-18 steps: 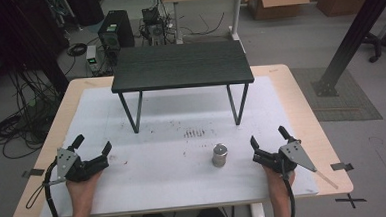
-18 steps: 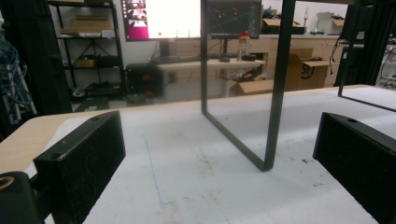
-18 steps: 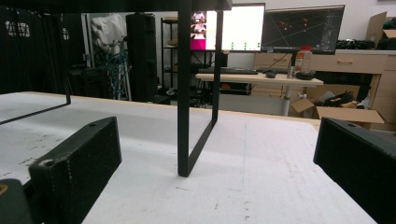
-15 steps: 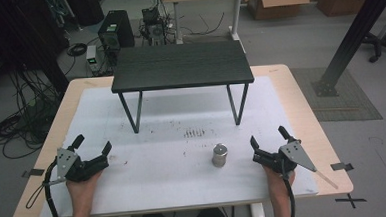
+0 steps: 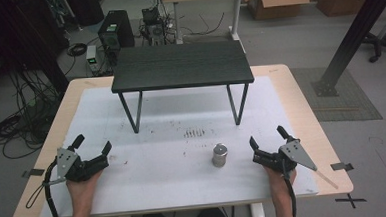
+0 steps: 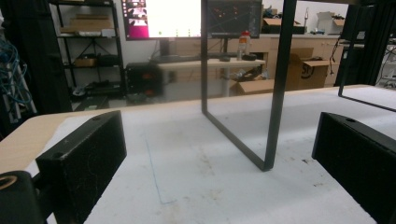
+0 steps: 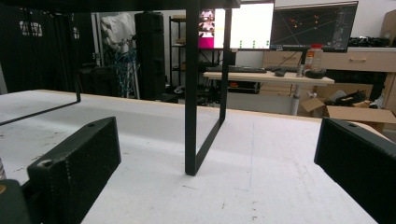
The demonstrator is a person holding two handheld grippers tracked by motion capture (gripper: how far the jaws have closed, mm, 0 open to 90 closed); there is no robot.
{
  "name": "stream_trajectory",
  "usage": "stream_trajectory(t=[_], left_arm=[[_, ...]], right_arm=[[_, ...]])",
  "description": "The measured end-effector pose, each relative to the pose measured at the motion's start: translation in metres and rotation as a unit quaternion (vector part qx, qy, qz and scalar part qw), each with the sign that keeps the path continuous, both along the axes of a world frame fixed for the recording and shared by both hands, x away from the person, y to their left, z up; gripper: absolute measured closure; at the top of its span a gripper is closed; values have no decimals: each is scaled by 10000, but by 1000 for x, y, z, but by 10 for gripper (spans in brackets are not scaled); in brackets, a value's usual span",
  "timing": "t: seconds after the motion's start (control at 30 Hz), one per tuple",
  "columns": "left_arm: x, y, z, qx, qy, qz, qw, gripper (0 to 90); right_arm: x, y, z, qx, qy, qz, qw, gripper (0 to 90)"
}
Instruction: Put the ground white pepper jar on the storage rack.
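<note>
A small metal cylinder weight stands upright on the white mat, near the front and right of centre. My right gripper rests on the mat just right of the cylinder, open with nothing between its jaws. At the front left, my left gripper also sits on the mat, open and empty. In the left gripper view its jaws spread wide toward a leg of the black stand. From the right gripper view another leg rises straight ahead between the jaws.
A small black table stands on thin metal legs at the back of the mat. The wooden tabletop borders the mat. Cables, computers and a desk lie on the floor beyond the far edge.
</note>
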State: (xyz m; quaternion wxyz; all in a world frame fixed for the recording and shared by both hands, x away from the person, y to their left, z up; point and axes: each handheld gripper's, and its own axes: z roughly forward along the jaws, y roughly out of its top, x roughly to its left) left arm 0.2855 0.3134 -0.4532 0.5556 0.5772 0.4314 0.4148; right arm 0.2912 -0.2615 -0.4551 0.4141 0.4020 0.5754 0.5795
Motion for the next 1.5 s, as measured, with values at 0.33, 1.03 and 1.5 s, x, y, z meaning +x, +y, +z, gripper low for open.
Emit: stream_trajectory(t=[0.33,1.03,1.5], left_arm=[[0,0,0,-3,-1,-1,10000,34],[0,0,0,-7,0,-1,10000,36],[0,0,0,-11,-9,1,10000,38]], right_arm=[[-1,0,0,6,-44,35,10000,2],[-6,-4,21,-11,-165,220,9996,6],[-7,-10,37,-107,5,730,9973,7]])
